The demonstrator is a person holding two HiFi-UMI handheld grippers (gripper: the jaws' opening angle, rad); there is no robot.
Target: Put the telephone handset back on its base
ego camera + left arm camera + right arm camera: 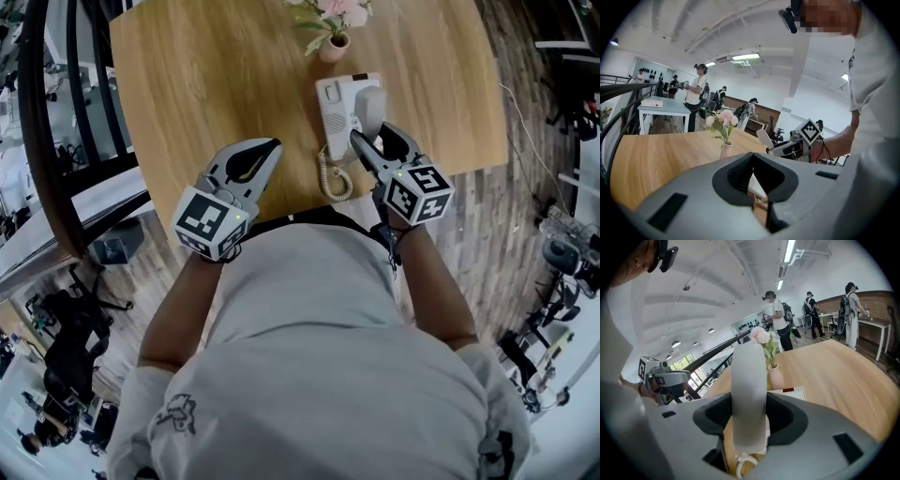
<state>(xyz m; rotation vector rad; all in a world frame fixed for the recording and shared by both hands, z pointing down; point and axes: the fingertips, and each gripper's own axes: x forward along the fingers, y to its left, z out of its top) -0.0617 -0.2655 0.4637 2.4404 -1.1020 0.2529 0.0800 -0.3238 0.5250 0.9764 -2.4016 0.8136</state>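
Right gripper [373, 142] clamps the handset [371, 111] over the base [331, 105]; best lowered square onto it; left gripper [267, 150], jaws together and empty, waits left of the base.

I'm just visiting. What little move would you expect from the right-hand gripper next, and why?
Probably ease the handset down flat onto the base. The right gripper is shut on it, holding it tilted over the base, with the coiled cord lying on the table. The left gripper is shut and empty.
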